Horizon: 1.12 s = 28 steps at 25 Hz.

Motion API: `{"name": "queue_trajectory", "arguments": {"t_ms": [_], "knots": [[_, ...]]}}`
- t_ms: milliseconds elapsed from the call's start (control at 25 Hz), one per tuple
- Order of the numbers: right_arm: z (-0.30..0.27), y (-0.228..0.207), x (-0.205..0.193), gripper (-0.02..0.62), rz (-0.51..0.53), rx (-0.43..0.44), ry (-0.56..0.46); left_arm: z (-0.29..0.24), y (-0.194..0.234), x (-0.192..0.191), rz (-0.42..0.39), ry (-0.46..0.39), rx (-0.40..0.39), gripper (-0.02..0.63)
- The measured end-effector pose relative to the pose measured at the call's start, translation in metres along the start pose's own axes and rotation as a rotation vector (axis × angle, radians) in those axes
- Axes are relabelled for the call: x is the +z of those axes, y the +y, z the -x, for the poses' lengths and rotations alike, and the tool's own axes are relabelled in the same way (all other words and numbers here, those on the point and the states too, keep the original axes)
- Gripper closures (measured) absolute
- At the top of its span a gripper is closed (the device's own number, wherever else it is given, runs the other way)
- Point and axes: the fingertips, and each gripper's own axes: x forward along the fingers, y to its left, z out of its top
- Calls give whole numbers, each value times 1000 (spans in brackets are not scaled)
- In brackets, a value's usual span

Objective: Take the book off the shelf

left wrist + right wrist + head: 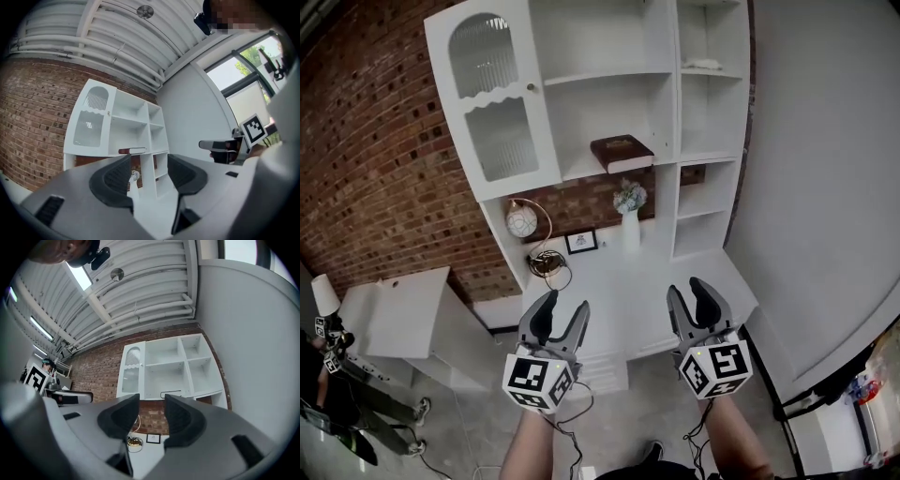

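**A:** Grippers, what state?

**B:** My grey left gripper [561, 305] and grey right gripper [694, 286] both stand apart, with nothing between the jaws.

**A:** And the book?

**B:** The dark brown hardback book [622, 152] lies flat on the white wooden shelf [581, 165], far ahead and above both. I'd reach level, clamp its near edge, and draw straight back, clear of the white flower vase [630, 230] below it.

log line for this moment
phase: pre-reach | dark brown book: flat on white shelf, untouched | left gripper: open, empty | right gripper: open, empty
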Motion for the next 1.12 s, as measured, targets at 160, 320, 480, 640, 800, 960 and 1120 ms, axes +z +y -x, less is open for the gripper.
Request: {"name": "queue_trajectory", "arguments": {"t_ms": [160,320,480,640,800,960,1120], "knots": [[-23,-37,-6,443,-43,8,-8,-38,-8,2,-43,14,3,370],[-39,-62,-9,445,-65,20,-7,-60,-10,3,-60,23,26,370],[-50,-75,-6,445,-71,39,-17,-74,-11,4,-72,30,51,370],[-59,-82,-9,445,-58,36,-24,-86,-5,4,-75,36,68,370],[-66,-86,-16,445,-19,24,-20,-96,1,-4,-85,50,66,371],[-76,-95,-23,445,-27,1,-11,-113,4,-12,-74,45,36,370],[-89,-106,-27,445,-19,-43,-1,-139,10,-20,-77,34,-15,370]]}}
